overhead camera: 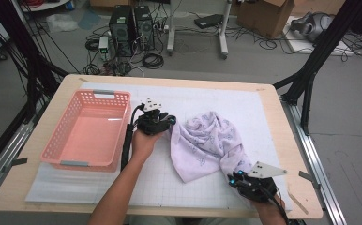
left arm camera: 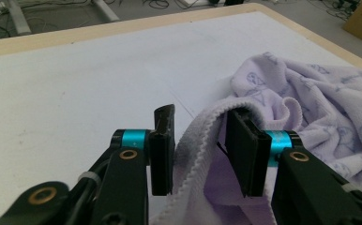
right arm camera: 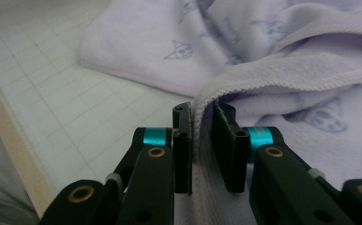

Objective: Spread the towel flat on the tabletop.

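The lilac towel point(overhead camera: 207, 143) lies crumpled on the white gridded mat point(overhead camera: 155, 183) near the middle of the counter point(overhead camera: 282, 140), right of the pink basket point(overhead camera: 87, 129). It looks light, soft and limp, a terry cloth that will sag and fold wherever it is not held, so its stitched hem is the sensible place to take it, and both tongs are already there. The left tongs point(left arm camera: 200, 150) stand apart with the hem point(left arm camera: 202, 140) draped loosely between the jaws, not yet pinched. The right tongs point(right arm camera: 202, 140) have narrowed onto another stretch of hem; whether they fully clamp it I cannot tell. Bunched as it is, the towel has no clean heading, but its long axis runs roughly from the far-left corner by the left tongs to the near-right corner by the right tongs point(overhead camera: 242, 180).
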`<act>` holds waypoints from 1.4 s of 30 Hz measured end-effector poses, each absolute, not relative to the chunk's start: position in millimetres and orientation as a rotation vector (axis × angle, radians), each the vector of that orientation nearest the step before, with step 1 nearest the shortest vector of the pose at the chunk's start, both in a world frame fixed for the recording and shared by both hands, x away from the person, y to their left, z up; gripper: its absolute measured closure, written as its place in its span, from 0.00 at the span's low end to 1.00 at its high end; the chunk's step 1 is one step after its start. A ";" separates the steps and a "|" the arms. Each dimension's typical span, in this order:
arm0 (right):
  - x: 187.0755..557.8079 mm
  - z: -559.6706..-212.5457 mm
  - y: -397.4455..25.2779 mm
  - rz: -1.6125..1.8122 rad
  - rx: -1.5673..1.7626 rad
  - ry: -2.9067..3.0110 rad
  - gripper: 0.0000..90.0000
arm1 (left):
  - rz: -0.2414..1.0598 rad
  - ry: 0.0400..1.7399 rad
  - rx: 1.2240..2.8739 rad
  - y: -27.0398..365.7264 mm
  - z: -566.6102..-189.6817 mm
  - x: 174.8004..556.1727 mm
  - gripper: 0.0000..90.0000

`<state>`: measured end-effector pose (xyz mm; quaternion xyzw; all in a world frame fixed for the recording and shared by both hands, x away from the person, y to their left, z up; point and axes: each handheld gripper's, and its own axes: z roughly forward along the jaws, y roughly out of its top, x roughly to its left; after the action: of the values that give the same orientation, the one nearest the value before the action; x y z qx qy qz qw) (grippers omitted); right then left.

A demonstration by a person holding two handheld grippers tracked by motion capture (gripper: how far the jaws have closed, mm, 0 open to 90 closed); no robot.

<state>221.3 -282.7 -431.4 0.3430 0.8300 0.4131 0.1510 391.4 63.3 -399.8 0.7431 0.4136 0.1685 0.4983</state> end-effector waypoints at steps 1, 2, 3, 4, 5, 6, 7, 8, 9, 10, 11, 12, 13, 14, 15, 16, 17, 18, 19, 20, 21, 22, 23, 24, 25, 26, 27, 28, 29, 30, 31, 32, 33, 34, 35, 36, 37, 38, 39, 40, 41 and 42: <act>221.5 -431.7 -280.3 1.174 0.970 2.396 0.80 | 0.400 0.992 1.801 63.1 -399.7 389.6 0.67; 221.1 -431.0 -278.1 1.168 0.954 2.402 0.76 | 0.398 0.982 1.807 62.7 -399.8 387.4 0.65; 220.8 -428.9 -277.9 1.170 0.955 2.387 0.71 | 0.393 0.968 1.809 62.3 -400.2 384.9 0.64; 221.3 -426.3 -279.9 1.192 0.959 2.356 0.68 | 0.386 0.958 1.811 62.2 -400.7 382.1 0.62; 221.0 -422.5 -282.8 1.220 0.981 2.329 0.67 | 0.378 0.948 1.815 62.0 -401.5 379.9 0.60; 221.2 -418.2 -286.6 1.245 0.990 2.292 0.65 | 0.368 0.944 1.816 61.6 -402.1 377.8 0.57; 221.7 -413.5 -291.0 1.265 0.998 2.254 0.64 | 0.361 0.935 1.817 61.8 -402.9 375.9 0.55; 222.3 -408.4 -295.7 1.274 1.013 2.216 0.63 | 0.357 0.928 1.819 62.3 -403.6 374.2 0.54; 223.6 -403.7 -300.8 1.265 1.033 2.172 0.63 | 0.349 0.923 1.818 62.8 -404.8 372.0 0.52; 226.0 -398.2 -307.4 1.207 1.102 2.107 0.63 | 0.345 0.919 1.824 63.4 -405.4 370.7 0.51; 228.0 -395.3 -311.7 1.165 1.144 2.068 0.63 | 0.334 0.916 1.838 64.0 -405.3 369.4 0.50; 230.8 -392.0 -317.5 1.122 1.184 2.032 0.63 | 0.336 0.909 1.837 64.5 -404.5 367.7 0.49; 233.2 -389.0 -322.8 1.091 1.205 1.997 0.63 | 0.346 0.901 1.820 65.1 -403.7 365.4 0.48; 235.1 -386.2 -327.0 1.068 1.216 1.970 0.63 | 0.355 0.894 1.811 66.4 -402.3 363.1 0.49; 237.6 -383.0 -331.2 1.054 1.225 1.949 0.63 | 0.352 0.888 1.811 66.8 -401.7 362.0 0.49; 239.3 -381.6 -333.6 1.059 1.225 1.941 0.62 | 0.348 0.881 1.810 66.9 -401.3 360.2 0.48; 241.4 -380.3 -335.8 1.074 1.225 1.933 0.62 | 0.337 0.871 1.808 67.1 -401.9 358.2 0.48; 243.5 -379.9 -337.5 1.078 1.226 1.931 0.61 | 0.306 0.859 1.802 67.4 -403.6 355.6 0.48; 246.0 -380.7 -339.1 1.072 1.236 1.929 0.61 | 0.286 0.849 1.806 67.4 -404.7 353.8 0.48; 247.1 -381.8 -340.1 1.065 1.246 1.925 0.61 | 0.275 0.837 1.814 66.6 -406.0 350.6 0.48; 248.1 -383.8 -341.8 1.064 1.257 1.918 0.61 | 0.278 0.823 1.830 65.9 -407.2 346.6 0.48; 248.7 -386.3 -343.4 1.070 1.268 1.914 0.61 | 0.271 0.809 1.839 64.4 -409.2 342.4 0.48; 249.2 -388.9 -344.7 1.070 1.275 1.910 0.61 | 0.258 0.793 1.854 62.4 -411.6 338.2 0.48; 249.2 -391.5 -345.9 1.069 1.285 1.908 0.61 | 0.244 0.776 1.879 59.1 -414.6 334.4 0.47; 249.4 -393.8 -346.9 1.068 1.292 1.908 0.61 | 0.226 0.758 1.905 54.4 -417.9 331.1 0.45; 249.6 -395.9 -347.6 1.065 1.298 1.908 0.61 | 0.204 0.748 1.938 48.5 -420.5 329.1 0.41; 249.9 -397.6 -348.3 1.062 1.301 1.908 0.61 | 0.189 0.726 1.972 42.0 -422.9 328.0 0.38; 250.3 -399.1 -348.7 1.065 1.306 1.907 0.61 | 0.177 0.712 1.989 34.5 -424.9 326.8 0.37; 250.6 -400.0 -349.1 1.070 1.304 1.907 0.61 | 0.163 0.701 1.998 26.8 -426.6 326.3 0.36; 250.7 -400.9 -349.3 1.075 1.302 1.905 0.61 | 0.146 0.703 1.999 18.5 -428.4 325.7 0.36; 250.8 -401.5 -349.2 1.078 1.303 1.907 0.61 | 0.132 0.695 2.012 10.5 -429.9 325.6 0.34; 250.9 -402.2 -349.3 1.078 1.302 1.907 0.61 | 0.126 0.687 2.032 1.8 -431.2 325.6 0.34; 250.8 -402.7 -349.4 1.078 1.304 1.907 0.61 | 0.129 0.679 2.049 -6.2 -432.5 325.4 0.33; 250.7 -403.1 -349.9 1.079 1.304 1.906 0.61 | 0.134 0.676 2.060 -13.6 -433.9 325.4 0.33; 250.5 -403.2 -350.5 1.082 1.308 1.904 0.61 | 0.141 0.669 2.076 -19.8 -434.8 325.8 0.33; 250.5 -403.2 -351.7 1.085 1.303 1.900 0.61 | 0.152 0.669 2.091 -26.0 -435.9 325.4 0.33; 250.1 -402.9 -353.1 1.084 1.303 1.897 0.61 | 0.168 0.664 2.115 -31.7 -437.0 325.1 0.33; 249.4 -402.7 -354.3 1.086 1.310 1.890 0.61 | 0.188 0.659 2.135 -37.6 -438.6 324.5 0.33; 249.3 -403.0 -356.1 1.090 1.309 1.886 0.61 | 0.203 0.642 2.165 -44.5 -440.8 323.1 0.33; 248.6 -403.2 -358.1 1.089 1.319 1.883 0.61 | 0.215 0.627 2.189 -48.8 -442.1 321.7 0.33; 248.1 -403.3 -359.4 1.089 1.320 1.882 0.61 | 0.256 0.591 2.226 -54.9 -444.4 319.2 0.34; 246.8 -403.4 -361.3 1.091 1.322 1.877 0.61 | 0.286 0.575 2.240 -57.4 -444.8 317.9 0.34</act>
<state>246.8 -361.3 -403.4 0.4969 0.7056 0.4099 0.2953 317.9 -57.4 -444.8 0.8833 0.2268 0.1129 0.3944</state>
